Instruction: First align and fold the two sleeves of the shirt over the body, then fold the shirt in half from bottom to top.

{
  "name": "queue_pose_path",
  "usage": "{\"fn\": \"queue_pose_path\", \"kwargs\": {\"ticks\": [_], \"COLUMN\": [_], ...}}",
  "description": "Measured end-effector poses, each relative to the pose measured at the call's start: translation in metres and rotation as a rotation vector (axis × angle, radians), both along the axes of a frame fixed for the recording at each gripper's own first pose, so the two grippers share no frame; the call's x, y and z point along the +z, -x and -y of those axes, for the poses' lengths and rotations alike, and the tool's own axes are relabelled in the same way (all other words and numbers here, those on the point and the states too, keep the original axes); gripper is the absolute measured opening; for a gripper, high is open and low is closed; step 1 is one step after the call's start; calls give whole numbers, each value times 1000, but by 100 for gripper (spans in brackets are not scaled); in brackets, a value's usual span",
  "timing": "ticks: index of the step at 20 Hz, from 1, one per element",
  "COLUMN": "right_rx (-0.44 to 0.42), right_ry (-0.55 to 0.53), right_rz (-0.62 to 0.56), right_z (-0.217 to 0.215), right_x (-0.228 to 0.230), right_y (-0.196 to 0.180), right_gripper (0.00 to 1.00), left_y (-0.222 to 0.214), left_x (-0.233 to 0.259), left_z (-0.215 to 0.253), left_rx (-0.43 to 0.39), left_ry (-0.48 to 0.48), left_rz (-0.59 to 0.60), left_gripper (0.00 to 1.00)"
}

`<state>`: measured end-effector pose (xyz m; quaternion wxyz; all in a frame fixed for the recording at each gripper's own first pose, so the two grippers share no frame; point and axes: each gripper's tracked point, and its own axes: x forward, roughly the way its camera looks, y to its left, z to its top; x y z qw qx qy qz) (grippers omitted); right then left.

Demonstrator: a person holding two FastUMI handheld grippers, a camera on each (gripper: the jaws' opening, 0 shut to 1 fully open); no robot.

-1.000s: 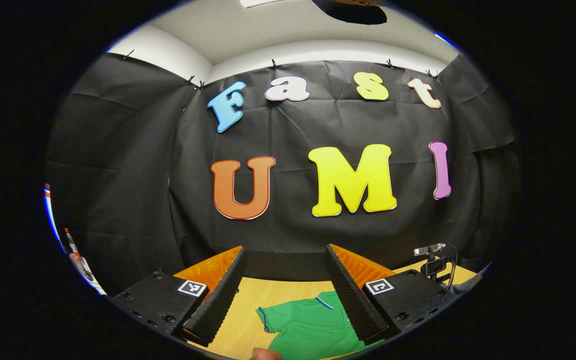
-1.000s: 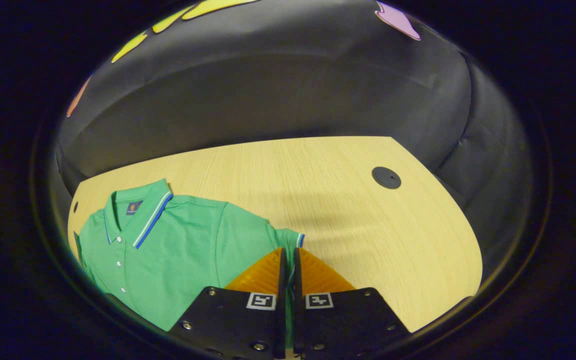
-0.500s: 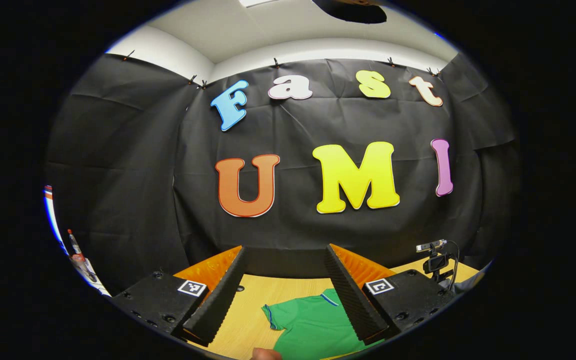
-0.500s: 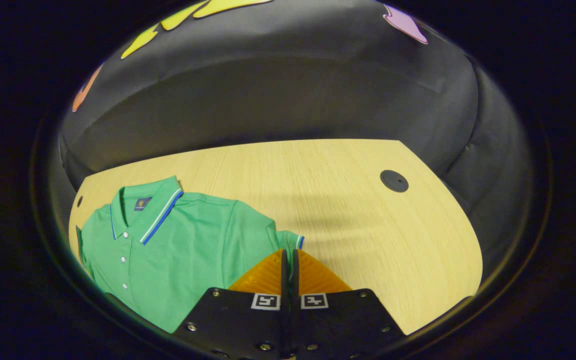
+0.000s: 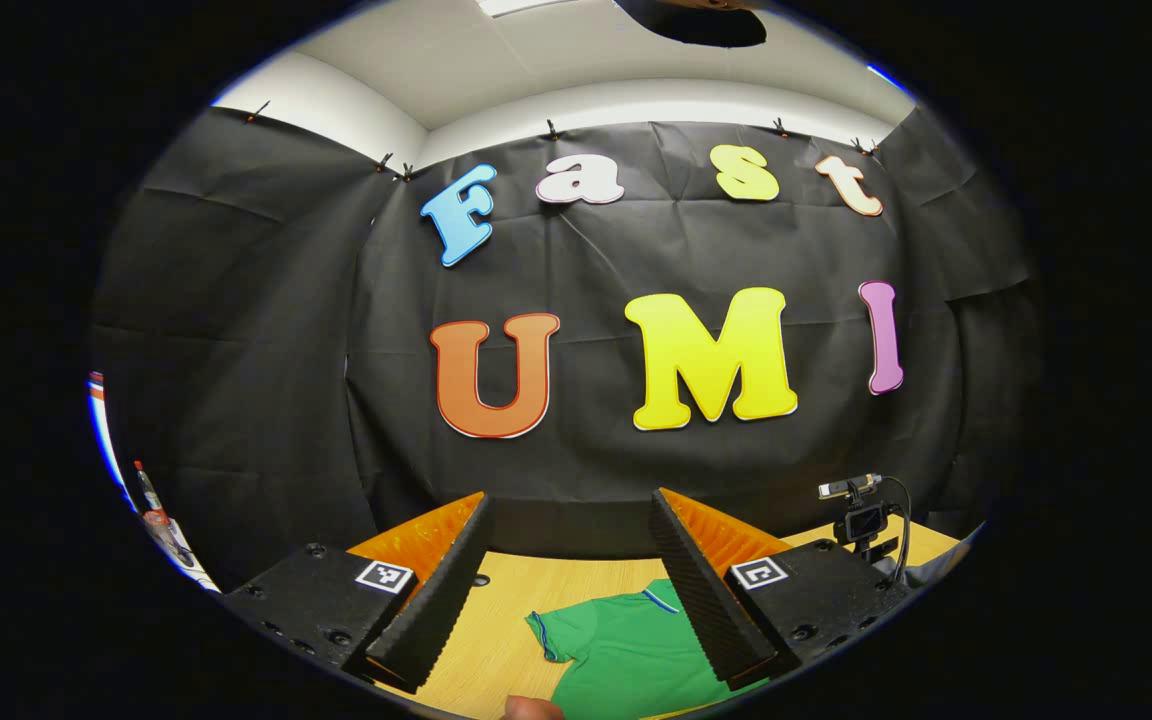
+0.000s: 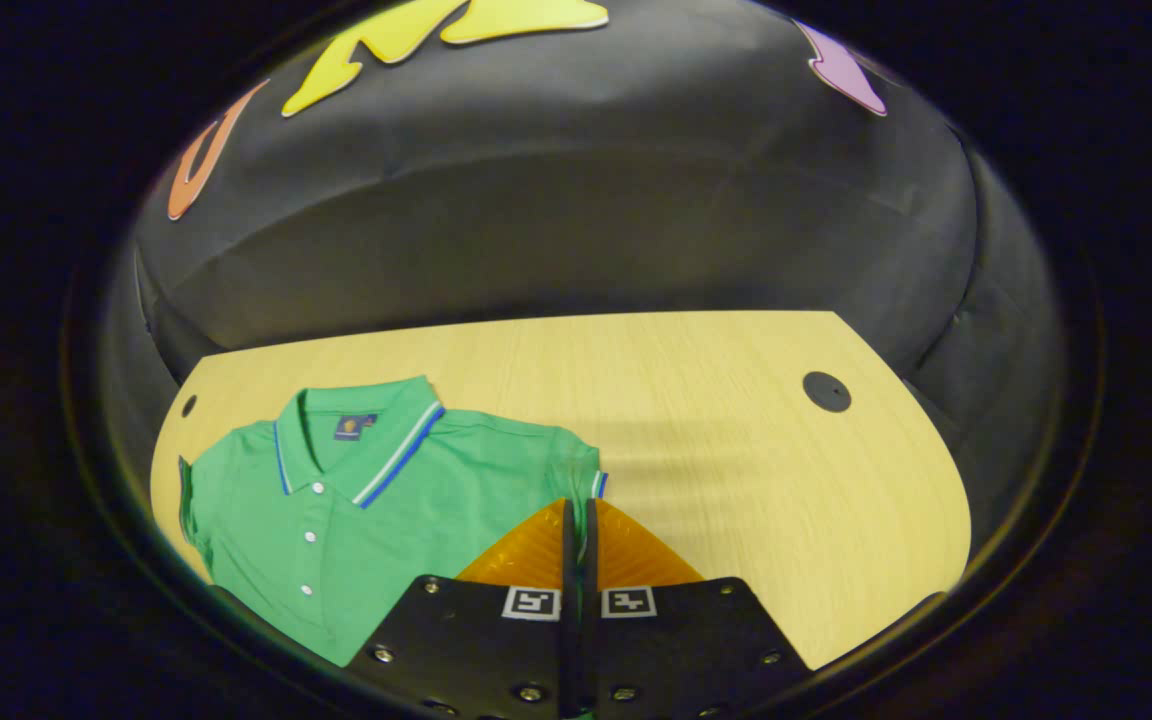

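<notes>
Right gripper view: right tongs [image 6: 577, 515] pinch shirt [image 6: 376, 510] sleeve [image 6: 584, 482]; left tongs [image 5: 568, 580] spread.

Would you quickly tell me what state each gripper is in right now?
Left gripper: open, holding nothing, above the table.
Right gripper: shut on the sleeve of the green shirt.
</notes>
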<state>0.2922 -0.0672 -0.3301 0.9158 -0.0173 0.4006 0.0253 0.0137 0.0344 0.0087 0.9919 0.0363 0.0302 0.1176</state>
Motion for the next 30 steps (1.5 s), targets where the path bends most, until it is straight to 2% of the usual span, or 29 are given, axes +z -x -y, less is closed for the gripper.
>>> {"fn": "queue_pose_path", "kwargs": {"ticks": [14,30], "right_rx": [127,168], "right_ry": [-25,-1], "right_rz": [-5,-44], "right_z": [-77,-106], "right_x": [-3,-21], "right_y": [31,43], "right_gripper": [1,1], "left_y": [20,34], "left_x": [5,1], "left_z": [-24,-47], "left_rx": [44,95], "left_ry": [-11,-12], "left_rz": [6,-7], "left_gripper": [99,99]}}
